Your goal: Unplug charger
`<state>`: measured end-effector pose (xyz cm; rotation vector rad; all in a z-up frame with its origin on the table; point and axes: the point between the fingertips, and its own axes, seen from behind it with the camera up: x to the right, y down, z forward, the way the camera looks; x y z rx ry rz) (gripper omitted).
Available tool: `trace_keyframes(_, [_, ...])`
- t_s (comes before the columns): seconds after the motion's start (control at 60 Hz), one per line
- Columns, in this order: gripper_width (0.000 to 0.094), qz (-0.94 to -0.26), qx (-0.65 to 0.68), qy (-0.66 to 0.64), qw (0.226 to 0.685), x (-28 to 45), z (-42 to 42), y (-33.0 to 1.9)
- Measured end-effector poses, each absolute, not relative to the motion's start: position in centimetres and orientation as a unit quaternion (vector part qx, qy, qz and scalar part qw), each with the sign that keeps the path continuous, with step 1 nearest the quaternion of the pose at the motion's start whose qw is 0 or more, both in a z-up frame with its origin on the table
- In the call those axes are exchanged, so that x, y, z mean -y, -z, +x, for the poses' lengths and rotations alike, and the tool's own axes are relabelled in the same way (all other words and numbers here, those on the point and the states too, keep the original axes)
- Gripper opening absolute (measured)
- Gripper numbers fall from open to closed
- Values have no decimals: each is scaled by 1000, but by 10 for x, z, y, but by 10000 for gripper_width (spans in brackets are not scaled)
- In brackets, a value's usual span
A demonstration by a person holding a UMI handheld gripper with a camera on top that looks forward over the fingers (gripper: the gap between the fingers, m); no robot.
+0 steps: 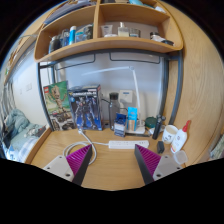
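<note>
Closest to the camera, the gripper [113, 160] hangs above the wooden desk [110, 170] with its 2 fingers spread wide apart and nothing held between them. Each finger carries a ribbed magenta pad; the left pad [80, 156] and the right pad [147, 160] face each other across bare desk surface.

Just ahead of the fingers, a white power strip [127, 144] lies flat on the desk, slightly nearer to the right finger. Behind it, near the wall, a dark charger block [120, 125] stands beside a small blue item [133, 114]; whether the charger sits in the strip cannot be told. The charger is well beyond the fingertips and the fingers do not touch it.

To the right of the strip, a white bottle with a red cap [183, 135] stands near the desk edge, with a smaller white bottle [170, 133] just beside it. To the left, colourful packages [72, 106] lean upright against the wall, and some cluttered things [17, 130] fill the left corner of the desk.

Above the desk, a wooden shelf [108, 47] carries a row of small boxes and bottles [72, 35].
</note>
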<state>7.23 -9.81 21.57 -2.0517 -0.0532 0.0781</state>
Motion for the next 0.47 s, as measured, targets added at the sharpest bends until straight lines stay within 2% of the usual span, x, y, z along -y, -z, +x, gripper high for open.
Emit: trace_keyframes(0.467, [855,-840,46,-49,538,141,46,-212])
